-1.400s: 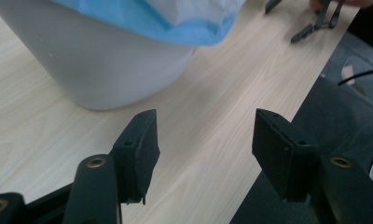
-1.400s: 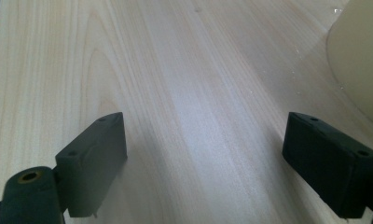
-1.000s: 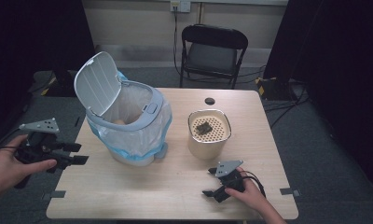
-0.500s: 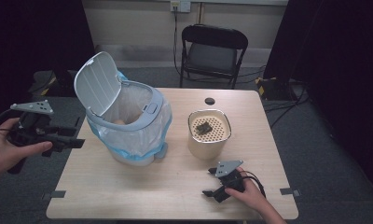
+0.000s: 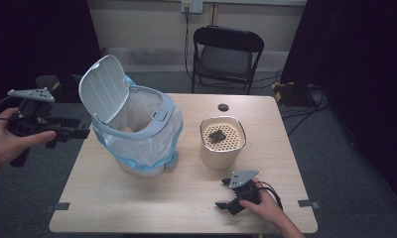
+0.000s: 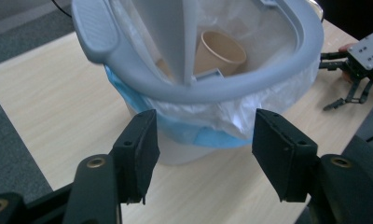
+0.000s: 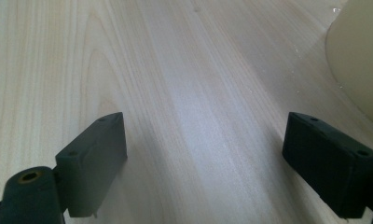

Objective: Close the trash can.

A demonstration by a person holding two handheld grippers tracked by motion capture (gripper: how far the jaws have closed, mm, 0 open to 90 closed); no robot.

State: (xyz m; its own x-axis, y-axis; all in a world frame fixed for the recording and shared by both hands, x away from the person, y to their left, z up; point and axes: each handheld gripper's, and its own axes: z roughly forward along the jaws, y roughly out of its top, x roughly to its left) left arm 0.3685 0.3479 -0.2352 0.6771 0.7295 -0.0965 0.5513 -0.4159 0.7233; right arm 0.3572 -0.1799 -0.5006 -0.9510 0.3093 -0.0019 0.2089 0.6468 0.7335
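Observation:
A grey lidded bin (image 5: 137,134) with a white and blue liner bag stands on the left half of the wooden table (image 5: 186,198), its lid (image 5: 101,89) swung up. A brown paper cup (image 6: 219,49) lies inside the bin (image 6: 198,84). My left gripper (image 5: 81,128) is held off the table's left edge, open and aimed at the bin's side; my left gripper (image 6: 204,126) has nothing between its jaws. A cream canister (image 5: 222,141) with a perforated top carries a dark lump (image 5: 217,135). My right gripper (image 5: 223,193) rests open on the table in front of it; my right gripper (image 7: 205,135) frames bare wood.
A black folding chair (image 5: 226,54) stands behind the table. A small black round disc (image 5: 223,107) sits near the far edge. Cables (image 5: 305,99) trail on the floor at the right. Tape marks (image 5: 57,207) flank the front corners.
My left gripper has risen and moved farther from the front, beside the bin's left side. The right gripper, bin and canister have not moved.

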